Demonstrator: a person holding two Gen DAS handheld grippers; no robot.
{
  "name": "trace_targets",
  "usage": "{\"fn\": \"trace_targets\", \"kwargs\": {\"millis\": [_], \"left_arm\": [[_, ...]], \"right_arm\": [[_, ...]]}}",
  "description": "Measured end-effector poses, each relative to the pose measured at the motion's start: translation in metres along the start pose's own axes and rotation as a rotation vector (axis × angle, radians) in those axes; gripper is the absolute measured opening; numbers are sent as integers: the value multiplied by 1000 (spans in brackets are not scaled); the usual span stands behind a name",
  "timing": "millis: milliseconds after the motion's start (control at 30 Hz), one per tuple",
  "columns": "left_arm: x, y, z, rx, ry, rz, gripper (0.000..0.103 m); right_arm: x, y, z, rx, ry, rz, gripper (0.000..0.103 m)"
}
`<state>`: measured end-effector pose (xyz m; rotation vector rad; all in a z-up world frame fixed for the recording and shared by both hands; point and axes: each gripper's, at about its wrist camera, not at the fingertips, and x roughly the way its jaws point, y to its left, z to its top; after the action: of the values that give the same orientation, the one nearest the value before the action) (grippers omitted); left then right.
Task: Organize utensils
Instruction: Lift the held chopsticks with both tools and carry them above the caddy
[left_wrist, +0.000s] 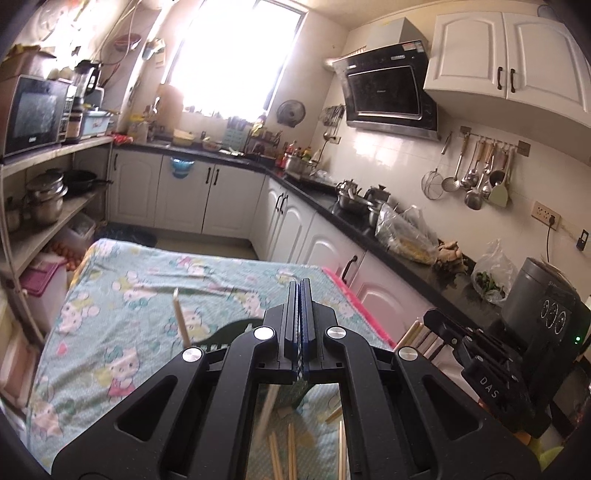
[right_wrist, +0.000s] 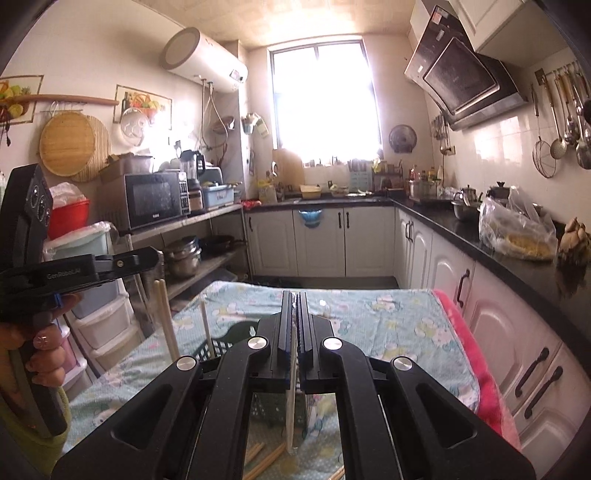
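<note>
We run two black grippers w/ silver pivot screws, blue finger pads (left_wrist: 303, 325); left gripper (right_wrist: 59, 295) reads "GenRobot.AI", right gripper (left_wrist: 428, 321) "DAS".

We saw a soft, matt printed cloth (left_wrist: 122, 295) over the table, with a fuzzy pink blanket edge (right_wrist: 476, 350) beside it. The chopsticks (left_wrist: 280, 458) looked like pale, unvarnished wood, and the basket (right_wrist: 218, 349) like dark moulded plastic. The grippers' arms were matt black plastic with bright metal pins, while the countertop (right_wrist: 517, 273) was glossy black and the cabinet doors (right_wrist: 321, 240) smooth, shiny white.
</note>
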<state>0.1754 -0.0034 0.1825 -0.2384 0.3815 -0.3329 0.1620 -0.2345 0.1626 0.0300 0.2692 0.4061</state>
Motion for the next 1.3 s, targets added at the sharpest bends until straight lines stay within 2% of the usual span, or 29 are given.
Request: {"fn": "trace_targets", "kwargs": {"millis": [700, 1300], "left_arm": [[18, -10, 51, 37, -92, -6, 0], [50, 10, 61, -15, -135, -11, 0]], "right_arm": [[15, 22, 55, -42, -118, 41, 3], [44, 30, 64, -36, -173, 44, 3]]}}
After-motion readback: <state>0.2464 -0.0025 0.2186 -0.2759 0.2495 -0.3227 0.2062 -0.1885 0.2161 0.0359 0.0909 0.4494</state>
